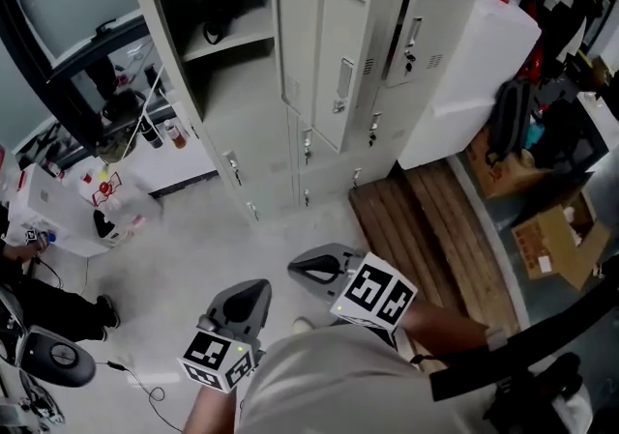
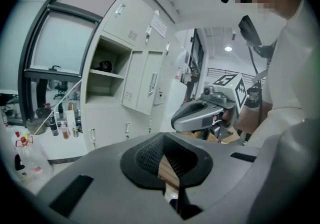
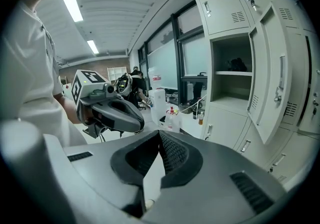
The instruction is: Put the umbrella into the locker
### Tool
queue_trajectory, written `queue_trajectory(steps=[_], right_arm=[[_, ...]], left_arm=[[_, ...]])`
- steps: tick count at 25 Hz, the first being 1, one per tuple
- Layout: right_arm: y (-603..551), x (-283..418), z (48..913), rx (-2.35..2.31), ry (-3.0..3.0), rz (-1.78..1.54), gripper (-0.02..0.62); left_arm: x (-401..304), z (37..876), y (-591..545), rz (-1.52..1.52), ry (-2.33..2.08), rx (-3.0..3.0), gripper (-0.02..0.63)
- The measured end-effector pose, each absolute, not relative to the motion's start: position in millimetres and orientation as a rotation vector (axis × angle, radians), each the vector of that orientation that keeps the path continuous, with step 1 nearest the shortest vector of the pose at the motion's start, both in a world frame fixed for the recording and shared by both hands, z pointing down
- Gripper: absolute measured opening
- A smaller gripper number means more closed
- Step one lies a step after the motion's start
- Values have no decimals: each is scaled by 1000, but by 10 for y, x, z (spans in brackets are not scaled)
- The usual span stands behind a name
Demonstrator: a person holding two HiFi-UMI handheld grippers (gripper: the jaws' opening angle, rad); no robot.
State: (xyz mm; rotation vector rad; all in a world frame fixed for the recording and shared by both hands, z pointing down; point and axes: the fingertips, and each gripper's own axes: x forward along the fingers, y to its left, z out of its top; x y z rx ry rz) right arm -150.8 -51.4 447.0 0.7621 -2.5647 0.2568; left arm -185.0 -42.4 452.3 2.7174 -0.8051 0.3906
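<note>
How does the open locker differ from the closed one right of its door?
The open locker has its door swung out; the closed locker is shut flush. The open locker shows a shelf with a dark item on it; the closed locker's inside is hidden. Both are pale with handles.

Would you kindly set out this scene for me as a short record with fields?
Left gripper: shut, empty
Right gripper: shut, empty
Locker: one compartment open, door swung out
Shelf: dark thing on it, too small to identify
Umbrella: not clearly seen in any view
</note>
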Motion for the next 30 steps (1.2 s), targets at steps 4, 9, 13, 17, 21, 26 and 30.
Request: queue_trajectory(steps=[4,9,13,17,21,26,30], right_arm=[[-484,-1577,4456,755,-2570,249,15],[-405,-1654,4478,726,-2567,238,15],[-359,-1662,4513,713,-2560,239,15],[-336,-1641,4515,724,-2554,238,15],[-334,-1632,4509,732,-2550,234,15],[-300,-1628,4505,734,-2549,231,15],[-264,-1634,4515,726,-2547,235,15]], left_arm=[[-1914,4548,-383,398,-811,2710,9],[-1992,4628,-302,414,-826,2691,9],[-2017,4700,-249,426,-832,2674,11],[-1995,4730,-225,435,-819,2676,9],[-1963,4728,-222,433,-807,2684,9],[-1944,4753,-189,437,-791,2685,11],[-1956,4764,-159,443,-793,2680,9]])
